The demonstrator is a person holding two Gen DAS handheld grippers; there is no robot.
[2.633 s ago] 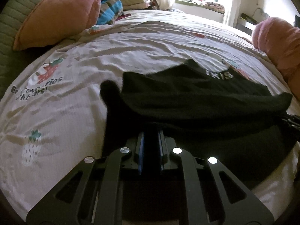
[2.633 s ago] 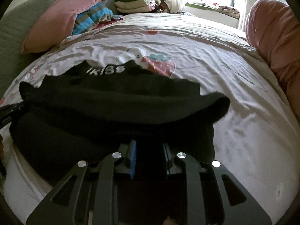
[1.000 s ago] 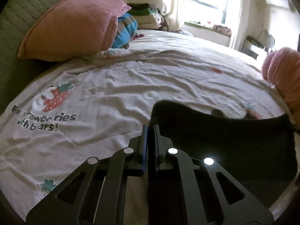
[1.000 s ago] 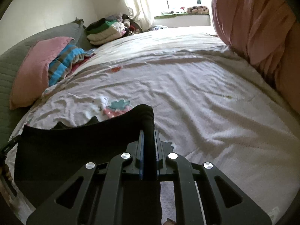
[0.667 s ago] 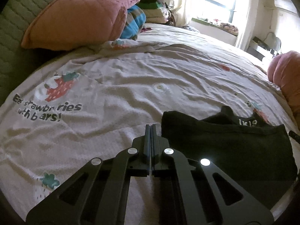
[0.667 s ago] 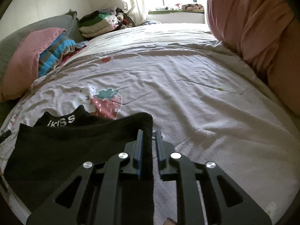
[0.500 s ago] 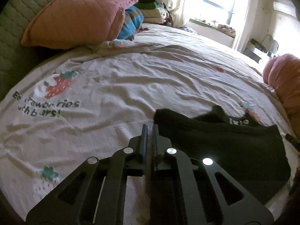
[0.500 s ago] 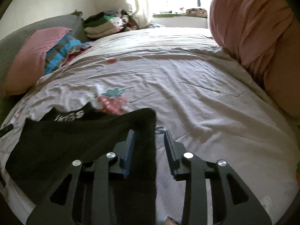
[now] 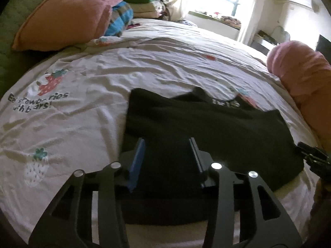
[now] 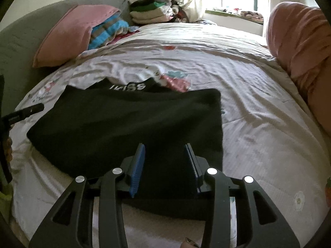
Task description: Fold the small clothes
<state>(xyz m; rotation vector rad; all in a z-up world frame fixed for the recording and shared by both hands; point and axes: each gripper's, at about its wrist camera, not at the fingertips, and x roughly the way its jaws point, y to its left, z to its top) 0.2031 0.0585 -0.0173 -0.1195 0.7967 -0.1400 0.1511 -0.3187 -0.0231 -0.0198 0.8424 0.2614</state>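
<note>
A small black garment [image 9: 217, 128] lies folded on the strawberry-print bedsheet [image 9: 82, 103]; a waistband with white lettering [image 9: 225, 103] sticks out at its far edge. It also shows in the right wrist view [image 10: 128, 124]. My left gripper [image 9: 166, 142] is open and empty, hovering over the garment's near left part. My right gripper [image 10: 164, 147] is open and empty over the garment's near right part. The tip of the right gripper shows at the right edge of the left wrist view [image 9: 314, 159]; the left gripper's tip shows at the left edge of the right wrist view [image 10: 24, 111].
A pink pillow [image 9: 66, 16] and a striped blue cloth [image 9: 120, 18] lie at the bed's far left against a green headboard [image 10: 20, 45]. Folded clothes [image 10: 151, 12] are stacked at the far end. A pink bolster [image 10: 300, 41] lies along the right.
Both grippers held the garment's edge and carried it forward, folding it. They have since opened, let go and pulled back over the folded garment.
</note>
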